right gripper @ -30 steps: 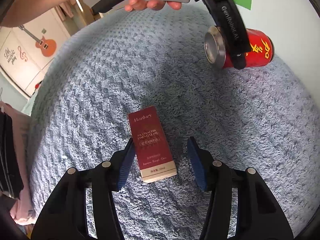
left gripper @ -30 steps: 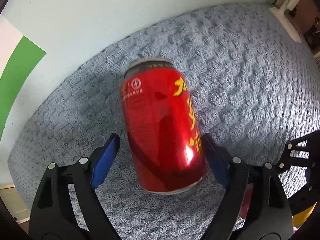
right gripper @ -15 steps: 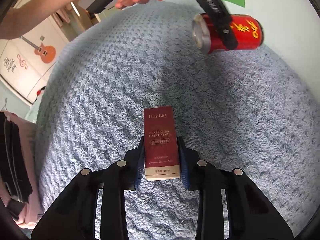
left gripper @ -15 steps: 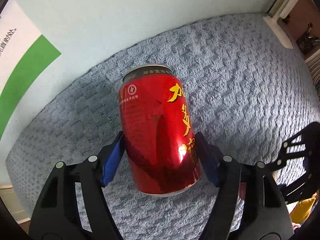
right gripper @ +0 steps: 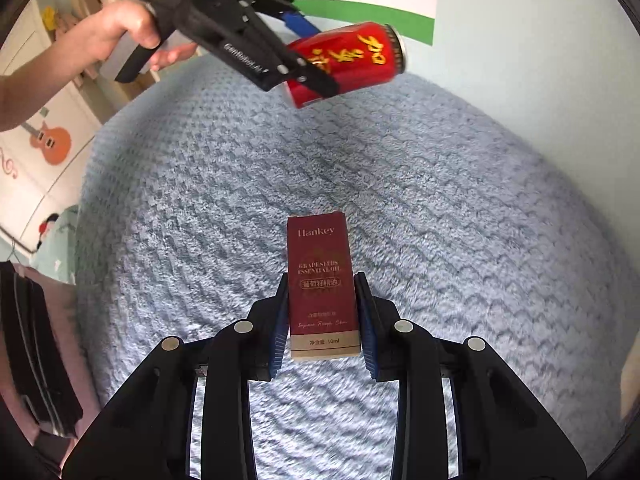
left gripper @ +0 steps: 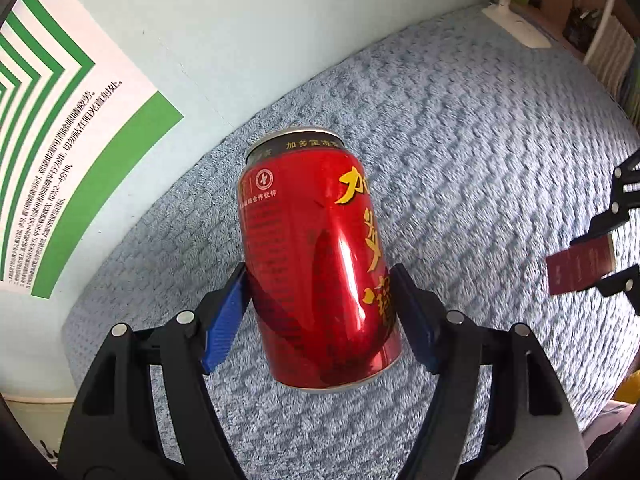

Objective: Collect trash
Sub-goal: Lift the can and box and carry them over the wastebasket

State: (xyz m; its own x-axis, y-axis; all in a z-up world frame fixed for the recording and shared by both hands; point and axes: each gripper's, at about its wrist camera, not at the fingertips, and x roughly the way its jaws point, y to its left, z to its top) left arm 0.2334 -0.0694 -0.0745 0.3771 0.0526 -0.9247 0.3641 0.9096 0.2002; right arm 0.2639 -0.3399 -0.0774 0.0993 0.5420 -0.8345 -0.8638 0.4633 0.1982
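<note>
A red drink can (left gripper: pixel 316 256) with yellow characters hangs above the blue-grey fleece blanket (left gripper: pixel 460 128), and my left gripper (left gripper: pixel 320 304) is shut on its sides with blue pads. The right wrist view shows the same red can (right gripper: pixel 352 60) lifted at the top, with a person's hand (right gripper: pixel 108 36) on the left gripper's handle. My right gripper (right gripper: pixel 323 312) is shut on a dark red carton (right gripper: pixel 320 280) marked Hankey, held clear of the blanket. That dark red carton (left gripper: pixel 580 266) also shows at the right edge of the left wrist view.
The blanket (right gripper: pixel 440 200) runs up to a pale wall with a green and white poster (left gripper: pixel 60 152). A cupboard with a guitar sticker (right gripper: pixel 48 140) stands at the left. Dark and pink cloth (right gripper: pixel 36 340) lies beside the blanket's left edge.
Both grippers went from open around their objects to shut on them. The can and the carton then rose off the blanket, and more of the wall poster came into view.
</note>
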